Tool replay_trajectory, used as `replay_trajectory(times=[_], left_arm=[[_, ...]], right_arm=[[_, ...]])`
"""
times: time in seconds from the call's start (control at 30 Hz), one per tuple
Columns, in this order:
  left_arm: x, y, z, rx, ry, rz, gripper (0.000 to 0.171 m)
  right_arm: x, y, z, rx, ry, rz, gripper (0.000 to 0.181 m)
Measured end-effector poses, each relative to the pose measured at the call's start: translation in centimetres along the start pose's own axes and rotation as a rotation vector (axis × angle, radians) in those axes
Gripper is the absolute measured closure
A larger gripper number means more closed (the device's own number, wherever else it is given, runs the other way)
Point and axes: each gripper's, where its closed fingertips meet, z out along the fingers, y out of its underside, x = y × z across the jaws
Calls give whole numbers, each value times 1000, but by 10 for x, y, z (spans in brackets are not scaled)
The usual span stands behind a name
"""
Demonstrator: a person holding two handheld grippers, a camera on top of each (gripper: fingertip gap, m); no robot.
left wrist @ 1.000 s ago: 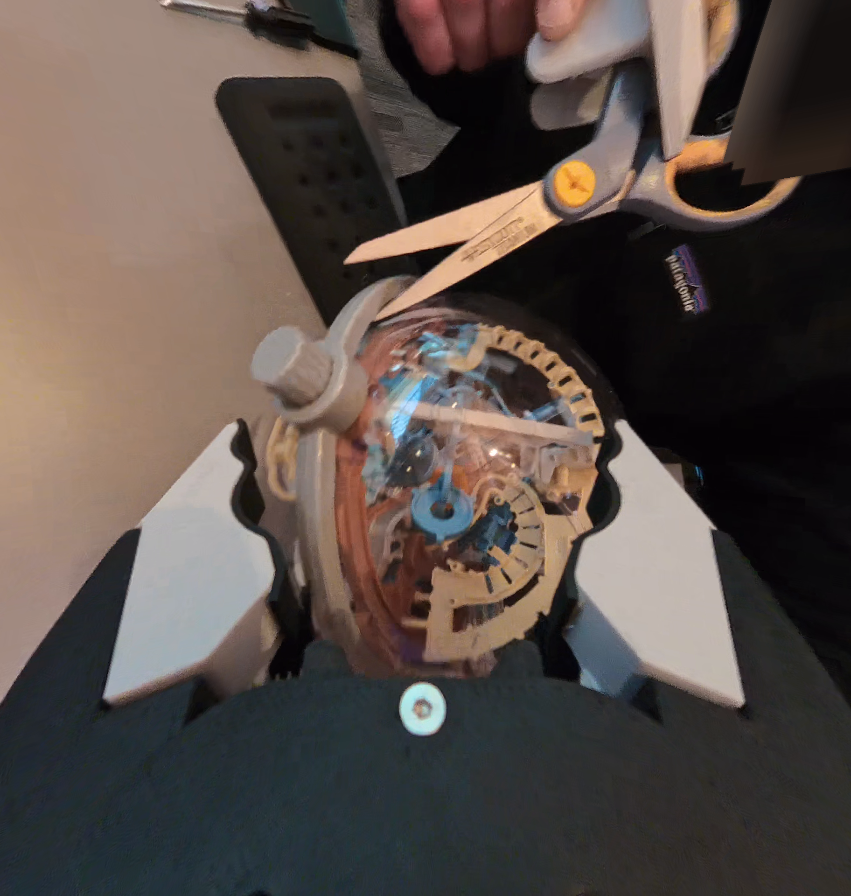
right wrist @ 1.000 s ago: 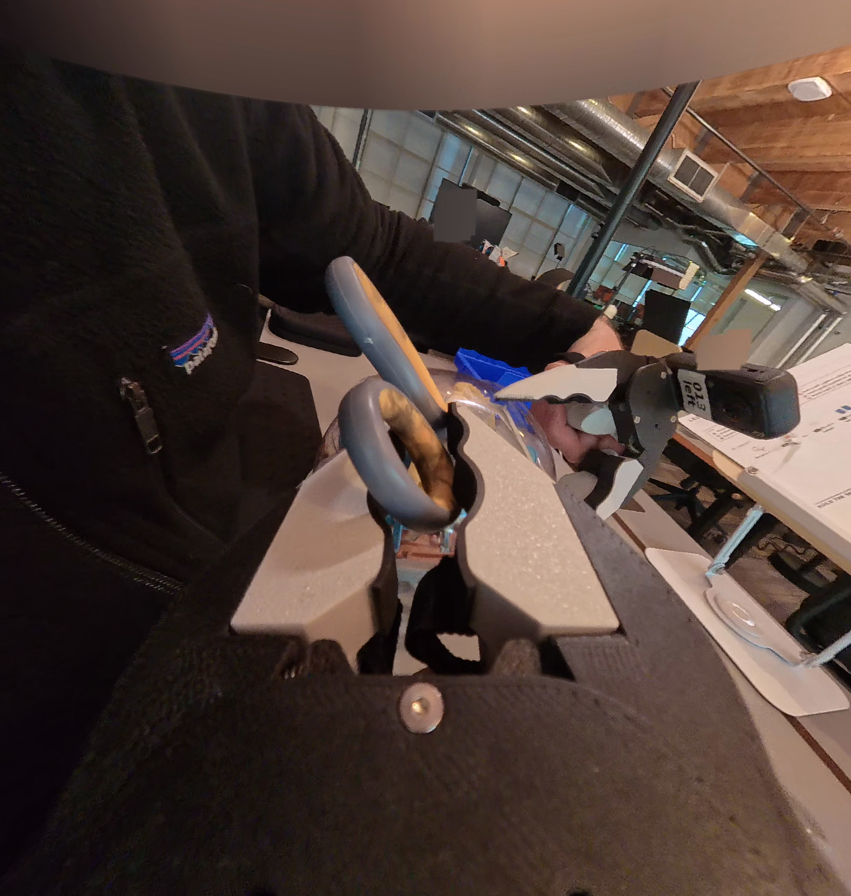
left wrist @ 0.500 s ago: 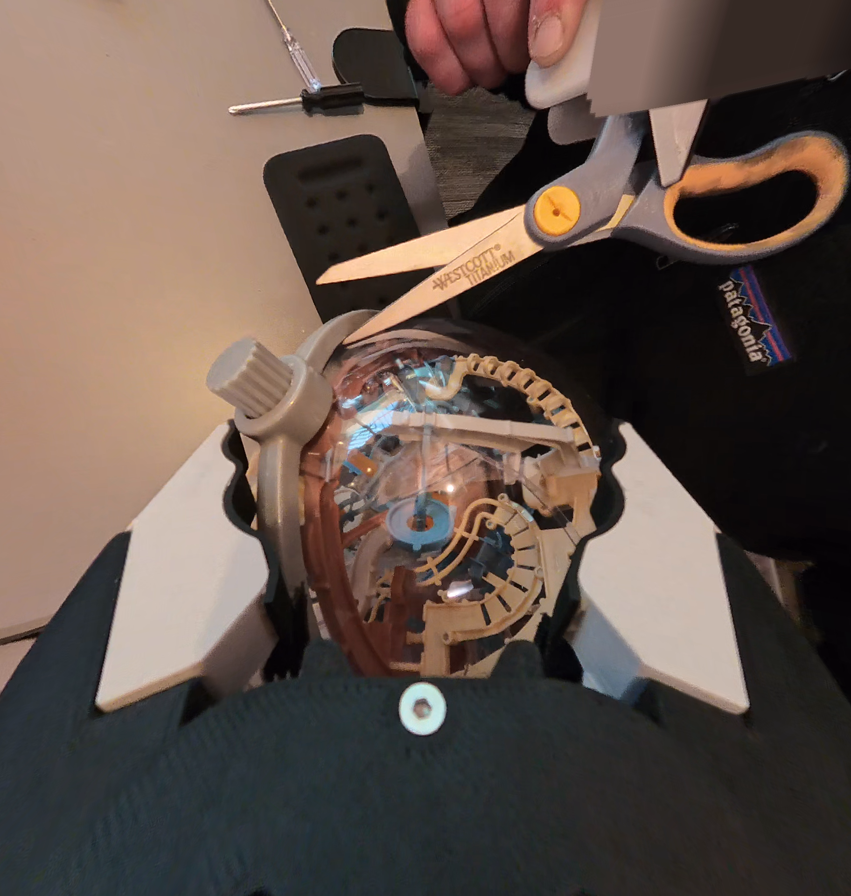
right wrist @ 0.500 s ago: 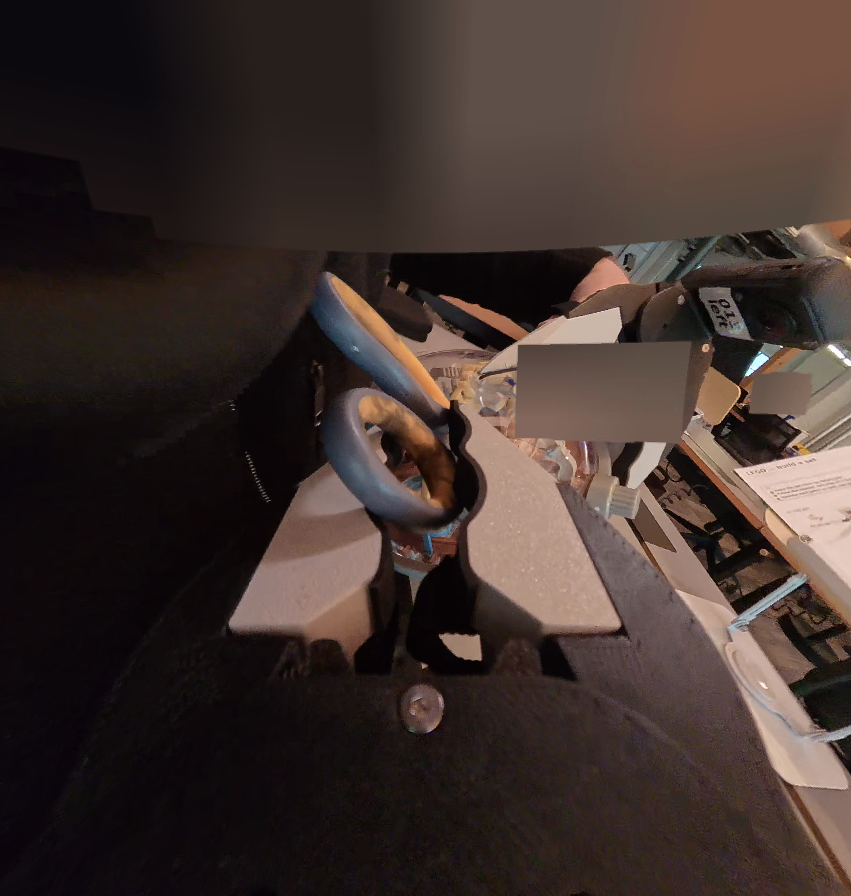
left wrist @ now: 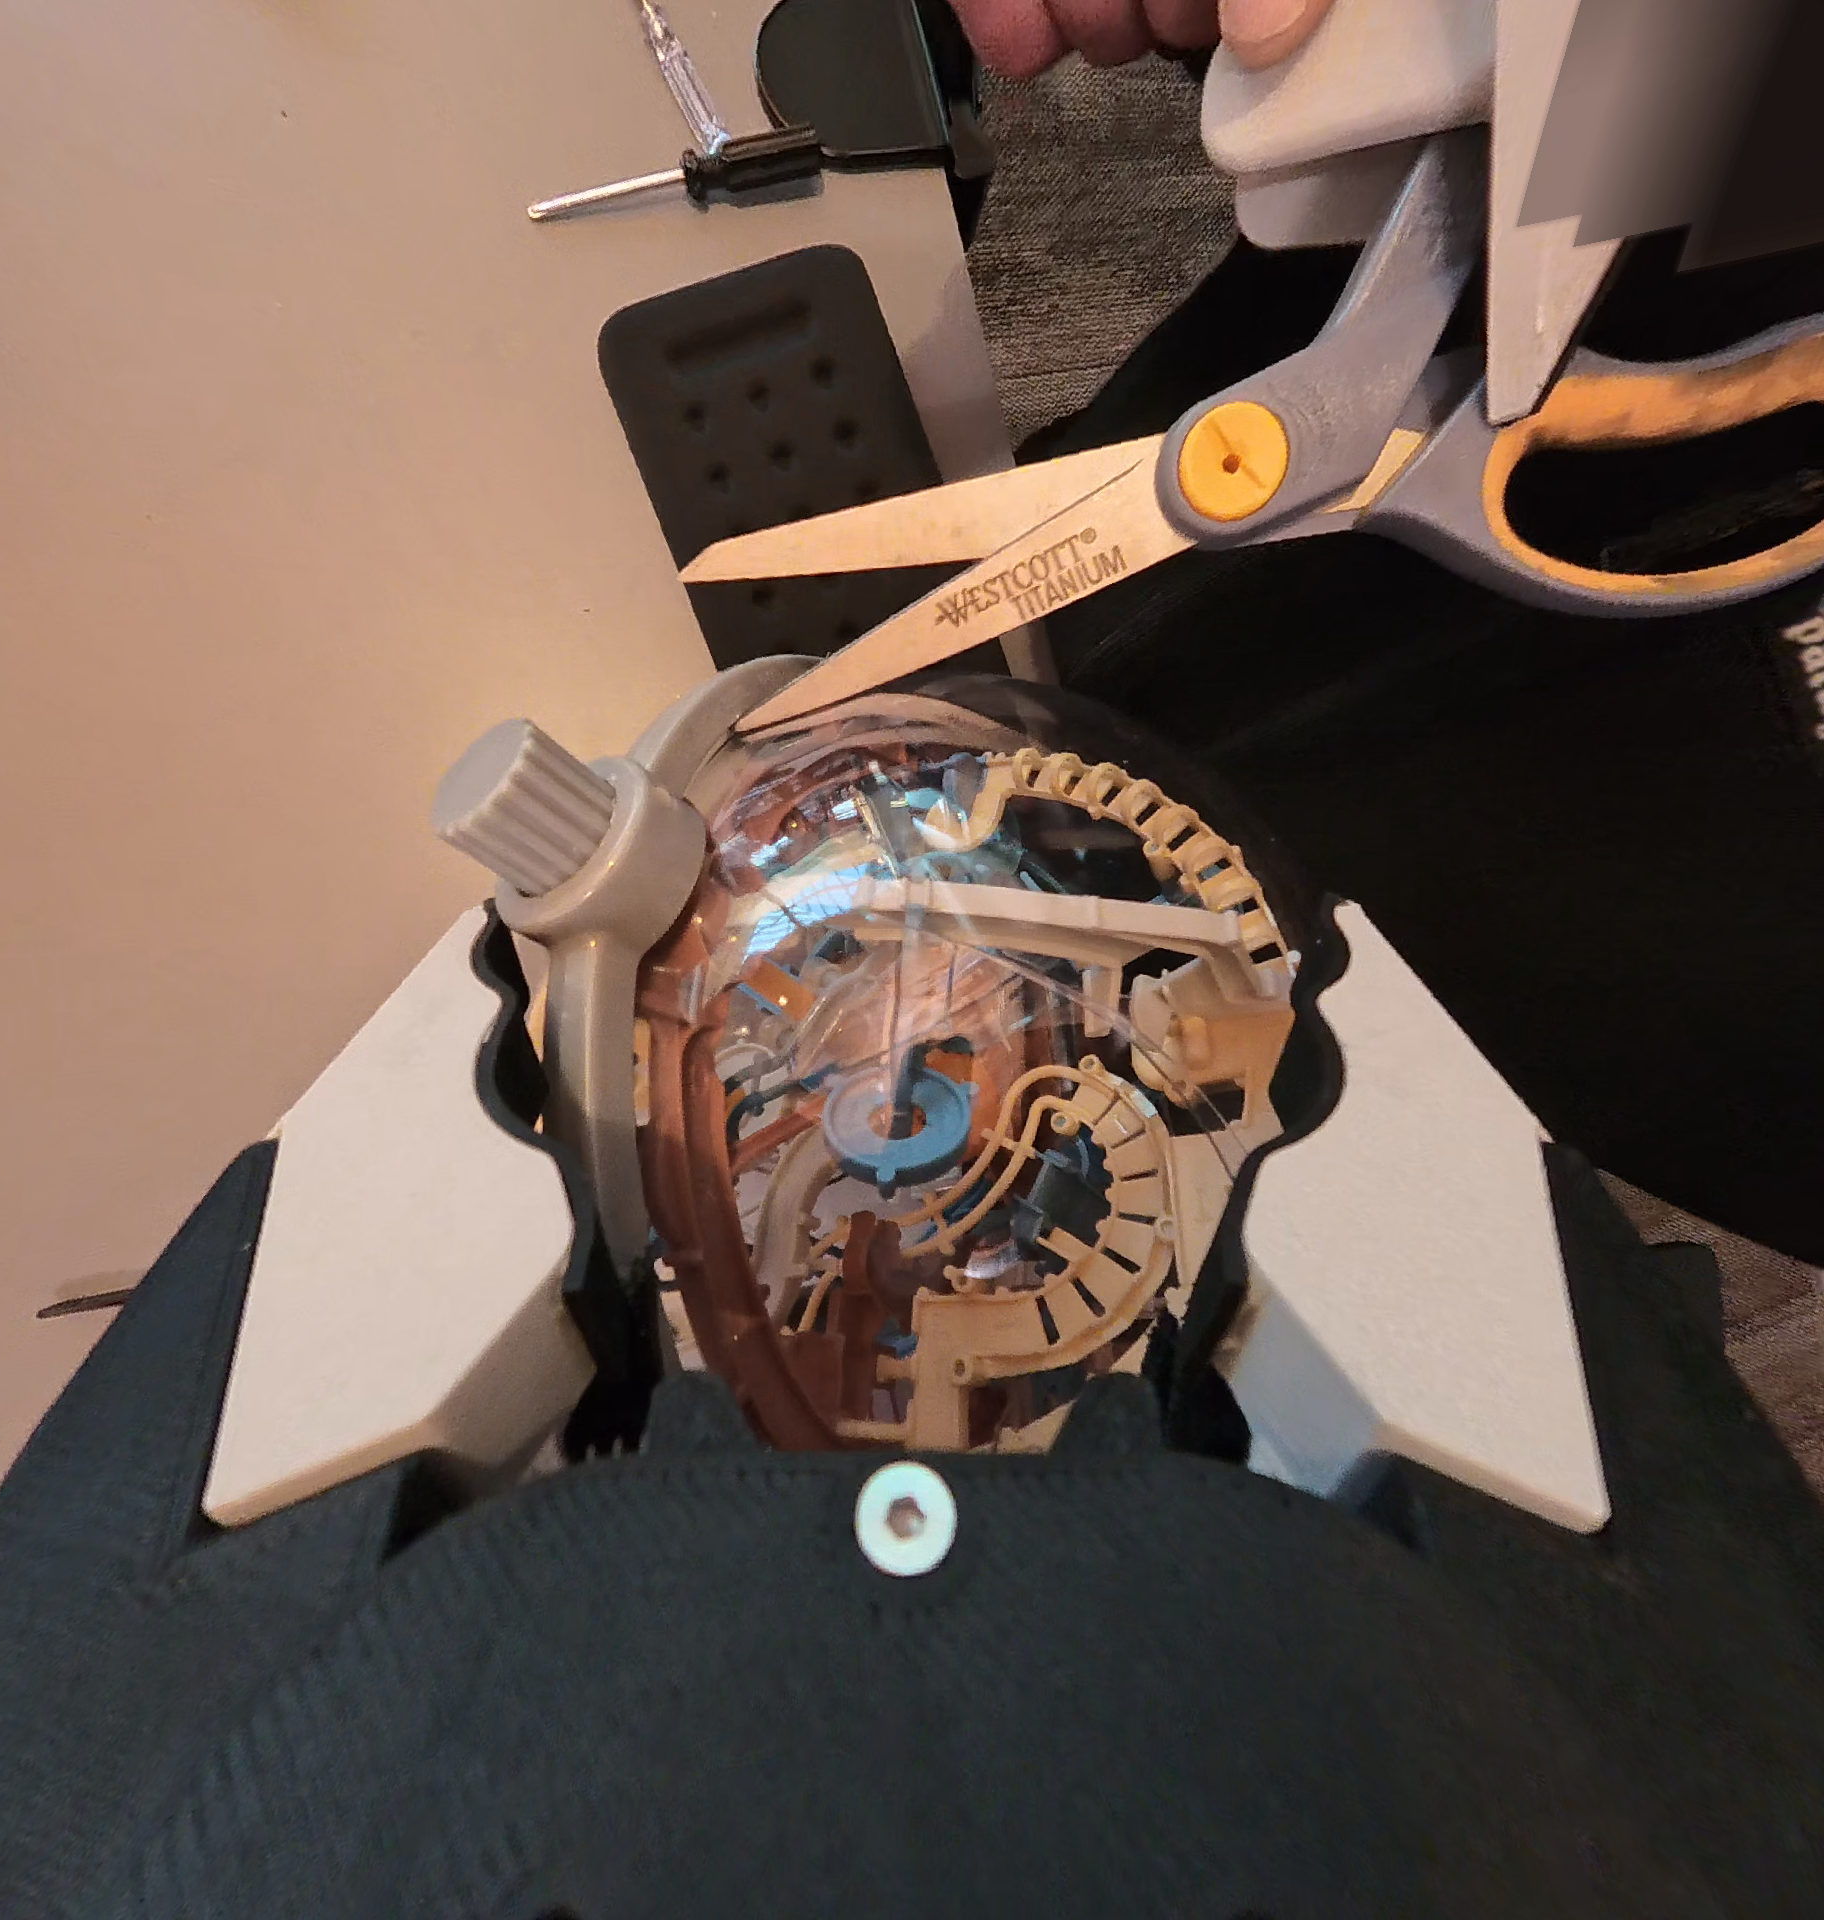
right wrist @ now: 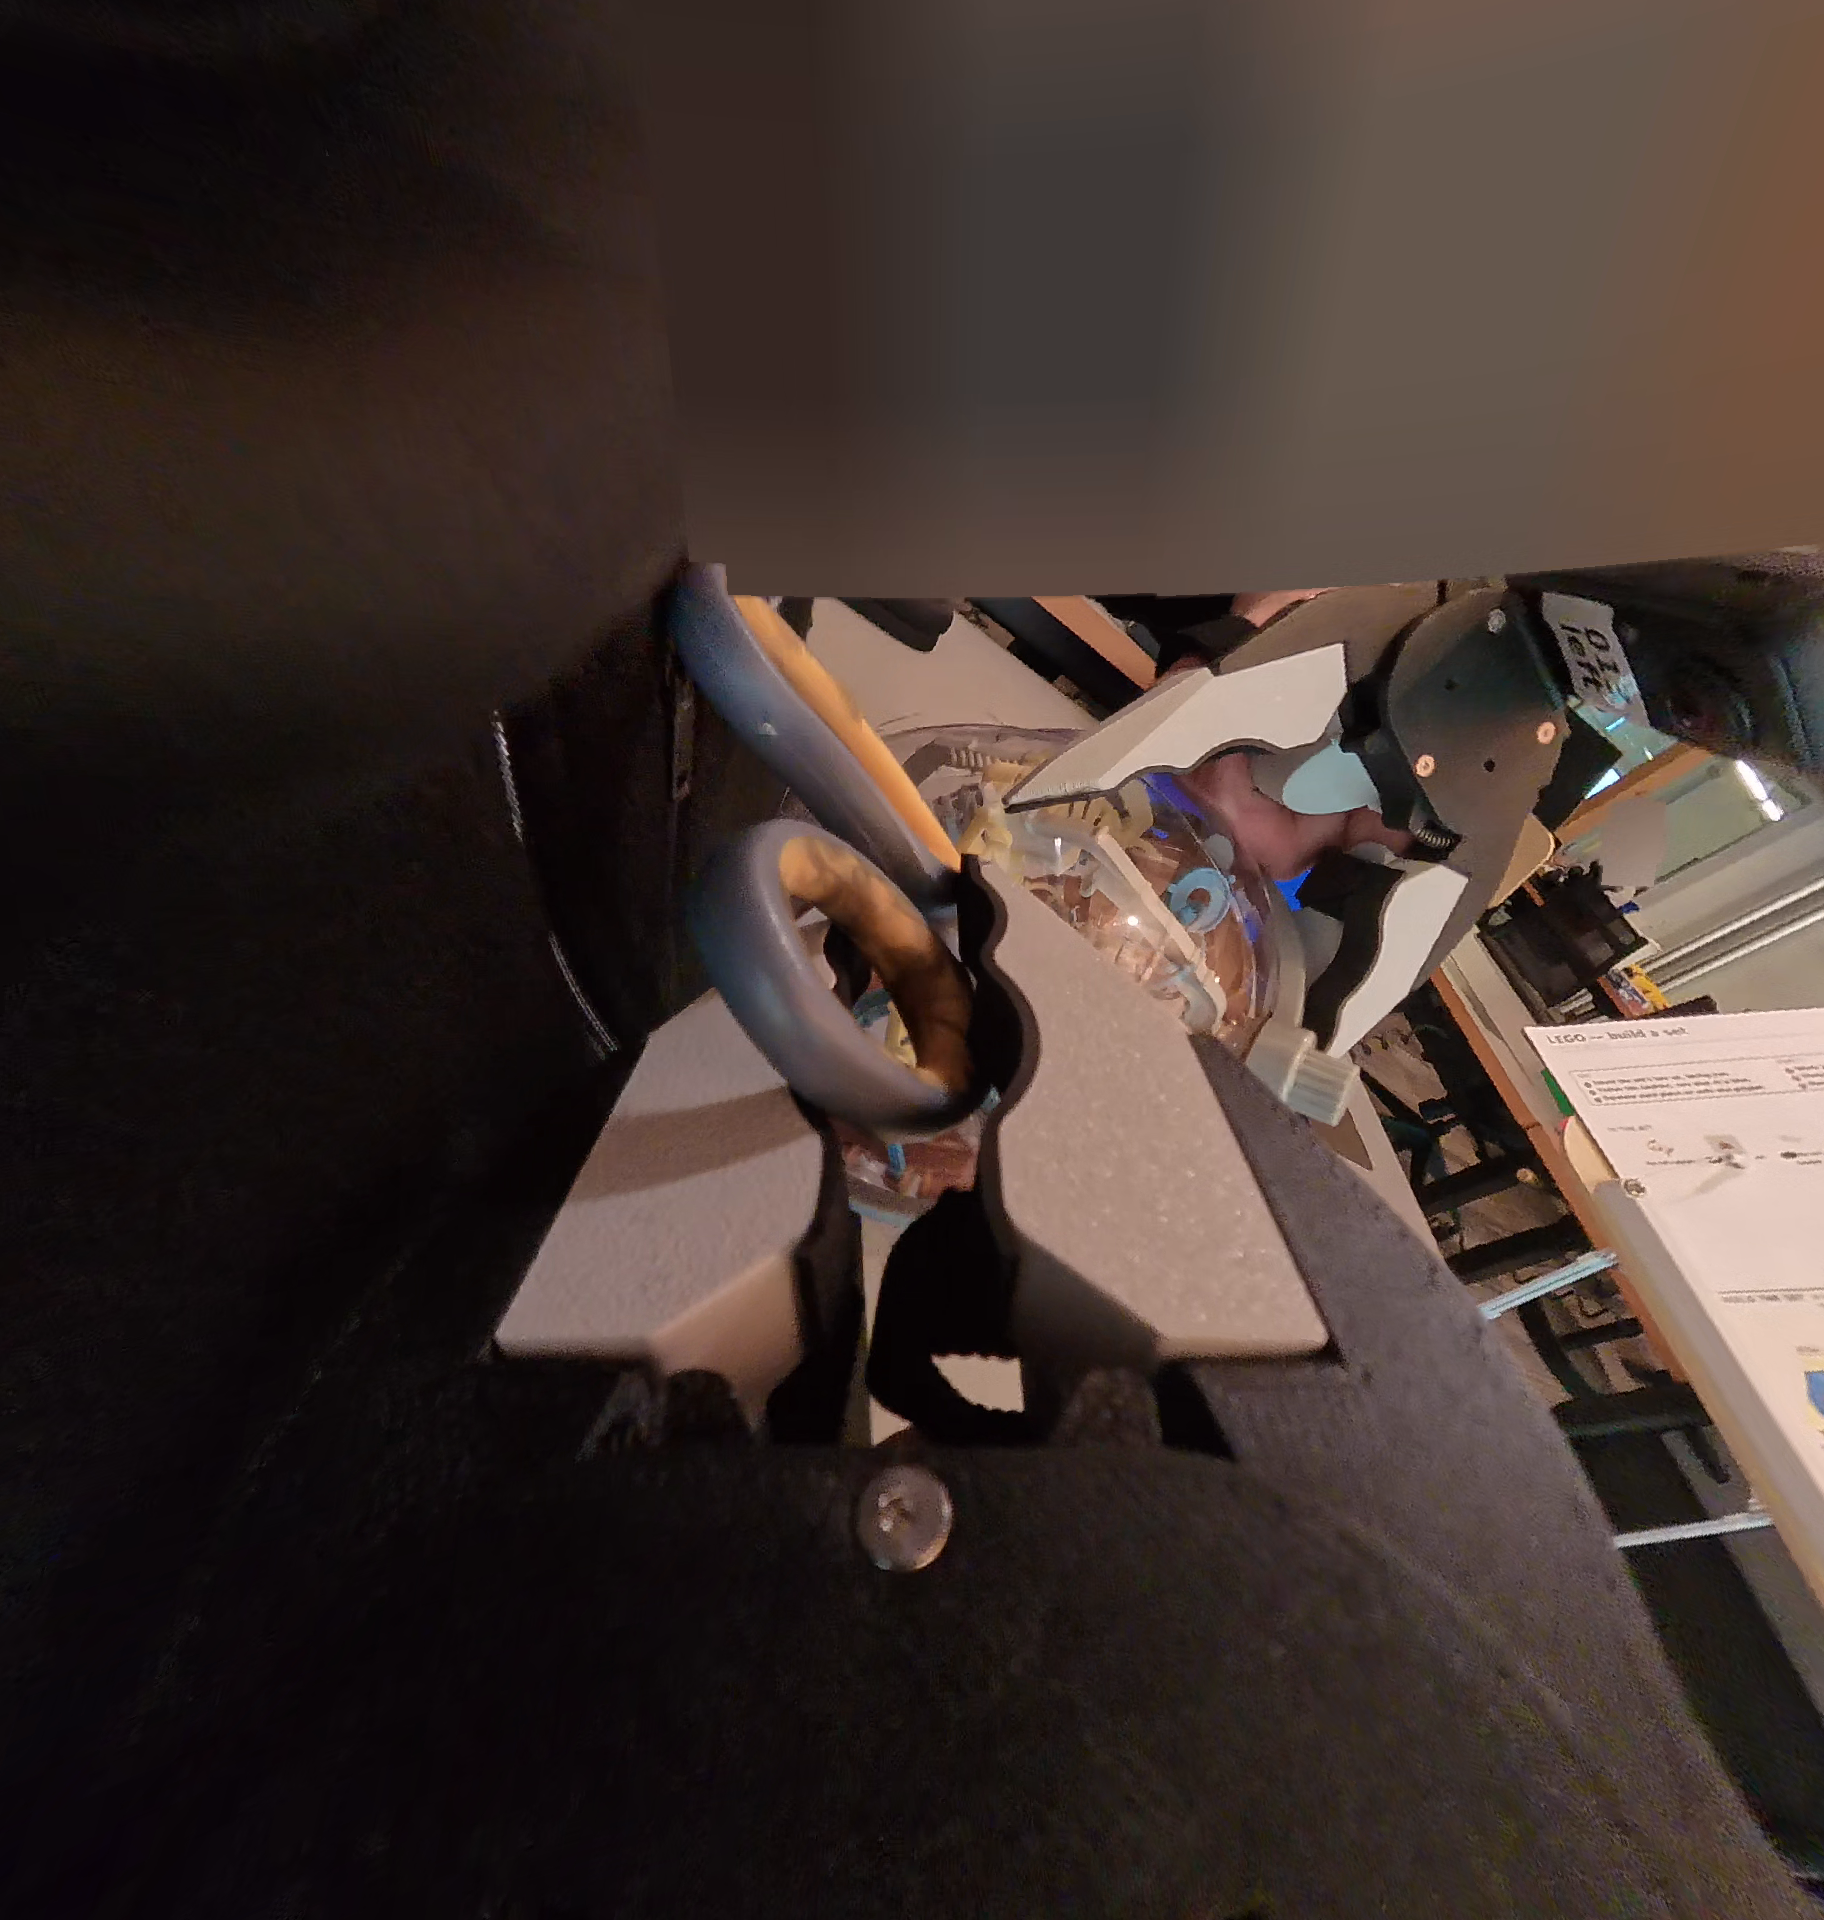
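My left gripper (left wrist: 913, 935) is shut on a clear plastic ball (left wrist: 939, 1091) with tan, brown and blue maze tracks inside, a grey ring around it and a ribbed grey knob (left wrist: 518, 805). My right gripper (right wrist: 887, 1039) is shut on the grey and orange handle of a pair of scissors (right wrist: 783, 987). In the left wrist view the scissors (left wrist: 991, 582) have their blades open. The lower blade's tip sits where the grey ring meets the clear shell at the ball's top. The right wrist view shows the ball (right wrist: 1126, 904) held in the left gripper (right wrist: 1168, 920) just beyond.
A beige table (left wrist: 212, 520) lies behind, with a black perforated pad (left wrist: 783, 436) and a small screwdriver (left wrist: 679, 182). A person's hand (left wrist: 1095, 31) and black fleece jacket (left wrist: 1510, 831) are close on the right. A printed sheet (right wrist: 1718, 1143) lies at the right.
Both grippers keep their hold. The left gripper has tilted, so the pad and screwdriver sit lower in its view. The right wrist view has swung close against the dark jacket. The scissors stay open at the ring.
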Motion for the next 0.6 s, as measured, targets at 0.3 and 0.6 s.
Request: replay_trajectory(times=[0.3, 0.6], left_arm=[[15, -4, 5, -28, -126, 34, 31], [28, -2, 7, -32, -216, 95, 30]], right_arm=[[-20, -2, -4, -86, -135, -133, 168], [-30, -15, 3, -83, -103, -128, 167]])
